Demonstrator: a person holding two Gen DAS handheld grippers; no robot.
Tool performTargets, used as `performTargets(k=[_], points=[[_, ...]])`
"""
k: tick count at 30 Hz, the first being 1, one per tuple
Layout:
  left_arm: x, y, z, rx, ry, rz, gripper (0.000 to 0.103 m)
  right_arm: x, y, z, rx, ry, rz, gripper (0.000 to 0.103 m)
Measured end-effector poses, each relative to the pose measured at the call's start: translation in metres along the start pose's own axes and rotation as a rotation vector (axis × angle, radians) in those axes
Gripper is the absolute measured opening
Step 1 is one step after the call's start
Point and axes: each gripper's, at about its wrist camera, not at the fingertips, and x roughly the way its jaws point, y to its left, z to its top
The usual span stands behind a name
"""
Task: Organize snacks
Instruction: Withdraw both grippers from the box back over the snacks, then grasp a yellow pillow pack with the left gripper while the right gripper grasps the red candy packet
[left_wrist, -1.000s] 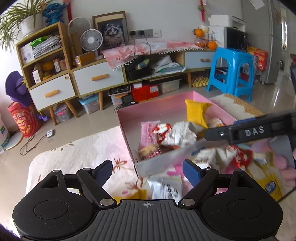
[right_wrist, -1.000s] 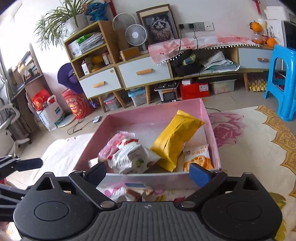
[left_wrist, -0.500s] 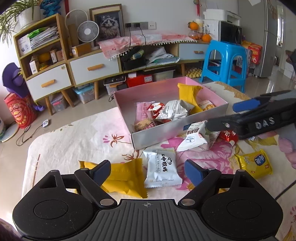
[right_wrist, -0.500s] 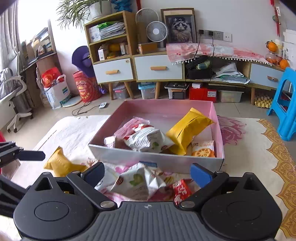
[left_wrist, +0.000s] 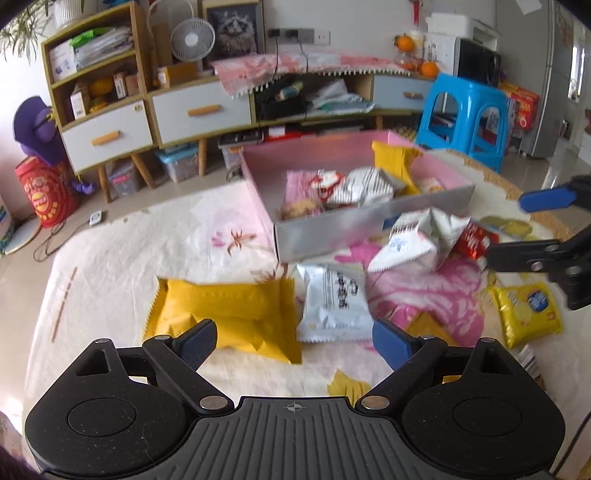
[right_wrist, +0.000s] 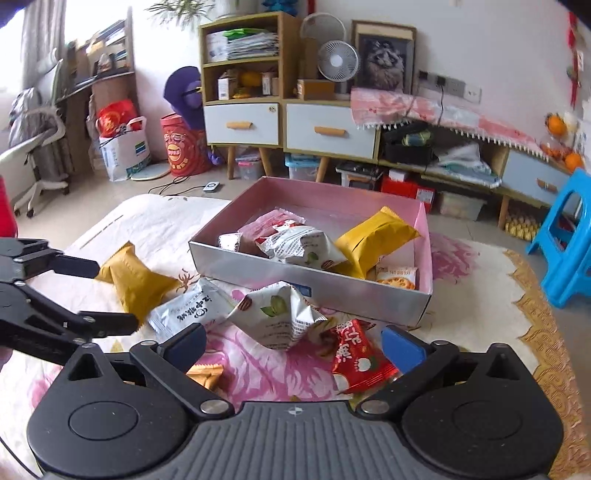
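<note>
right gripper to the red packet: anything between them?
Nothing visible. The right gripper is open and empty, and the red packet lies flat on the cloth just ahead, toward its right finger. The crumpled white bag sits beside it on the left, touching or overlapping one edge, not covering it.

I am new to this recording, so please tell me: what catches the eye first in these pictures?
The pink box in the middle of the flowered cloth, already holding several snack packets. Loose packets lie before it: a yellow packet, a white packet and a red packet.
</note>
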Motion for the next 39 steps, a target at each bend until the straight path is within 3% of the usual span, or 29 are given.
performTargets(k=[7,12,18,22,28,30,39], points=[[0.006,0.007,0.006,-0.047,0.001,0.021,0.093,-0.003,0.001,-0.011,-0.074,0.036,-0.042,0.095],[0.008,0.016,0.015,-0.111,0.006,0.086,0.093,0.003,-0.004,-0.020,-0.063,0.064,-0.045,0.095],[0.024,0.037,0.019,-0.326,0.100,0.181,0.093,0.013,0.003,-0.031,-0.154,0.080,-0.088,0.094],[0.032,0.047,0.019,-0.438,0.125,0.201,0.093,0.018,0.006,-0.030,-0.221,0.054,-0.129,0.090],[0.044,0.069,0.020,-0.656,0.140,0.193,0.093,0.031,-0.004,-0.024,-0.155,0.046,-0.148,0.076],[0.048,0.074,0.017,-0.709,0.140,0.196,0.093,0.036,-0.005,-0.025,-0.167,0.047,-0.158,0.066],[0.051,0.072,0.016,-0.726,0.114,0.239,0.093,0.047,-0.005,-0.028,-0.195,0.037,-0.174,0.043]])
